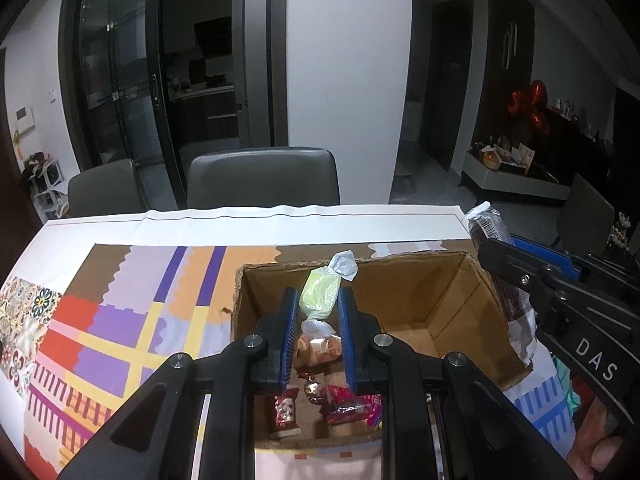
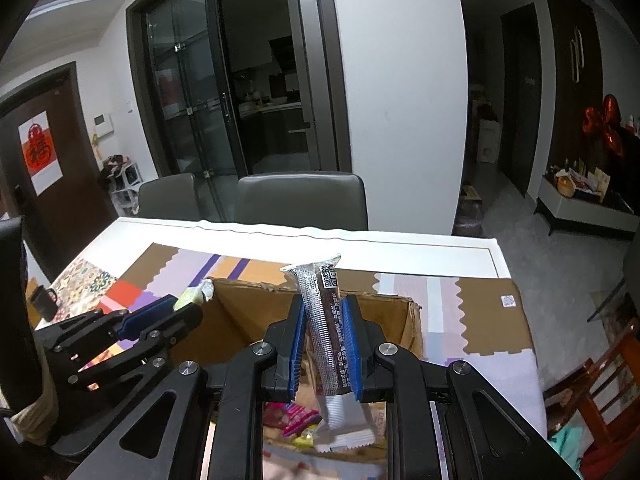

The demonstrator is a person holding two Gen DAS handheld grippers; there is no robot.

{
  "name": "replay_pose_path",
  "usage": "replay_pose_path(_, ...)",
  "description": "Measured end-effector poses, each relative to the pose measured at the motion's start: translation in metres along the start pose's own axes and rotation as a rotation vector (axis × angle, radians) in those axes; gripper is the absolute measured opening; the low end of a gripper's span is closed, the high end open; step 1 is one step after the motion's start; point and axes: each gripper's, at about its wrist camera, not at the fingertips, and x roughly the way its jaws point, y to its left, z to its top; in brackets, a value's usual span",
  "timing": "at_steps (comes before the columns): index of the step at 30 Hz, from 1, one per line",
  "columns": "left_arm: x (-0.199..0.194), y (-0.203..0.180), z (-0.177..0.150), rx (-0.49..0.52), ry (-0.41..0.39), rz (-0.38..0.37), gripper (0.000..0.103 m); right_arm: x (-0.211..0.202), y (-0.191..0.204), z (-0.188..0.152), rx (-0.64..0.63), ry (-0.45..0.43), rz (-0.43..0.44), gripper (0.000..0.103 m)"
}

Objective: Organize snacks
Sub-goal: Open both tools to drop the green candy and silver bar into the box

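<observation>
Left gripper [image 1: 319, 316] clamped on green candy [image 1: 320, 294]: light, soft, crinkly. Right gripper [image 2: 324, 344] clamped mid-length on snack bar [image 2: 325, 320]: light, slippery wrapper. Both above box [image 1: 420, 300].

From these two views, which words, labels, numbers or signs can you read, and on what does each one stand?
"DAS": on the right gripper.
Barcode and QR code on the dark snack bar: too small to read.
Red wall poster: one Chinese character, blurred.
Red snack packets in the cardboard box: print unreadable.
</observation>
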Motion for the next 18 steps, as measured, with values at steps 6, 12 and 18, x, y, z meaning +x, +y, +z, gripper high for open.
replay_pose_path(6, 0.006, 0.0, -0.001, -0.001, 0.0, 0.015, 0.039, 0.011, -0.001, 0.0, -0.003, 0.016, -0.006, 0.021)
replay_pose_path(12, 0.006, 0.003, -0.002, -0.008, -0.006, 0.035, 0.05, 0.01, -0.001, -0.001, -0.029, -0.007, -0.072, 0.049)
replay_pose_path(18, -0.002, 0.005, -0.007, -0.014, -0.013, 0.066, 0.064, 0.002, -0.008, -0.005, -0.008, -0.027, -0.111, 0.067)
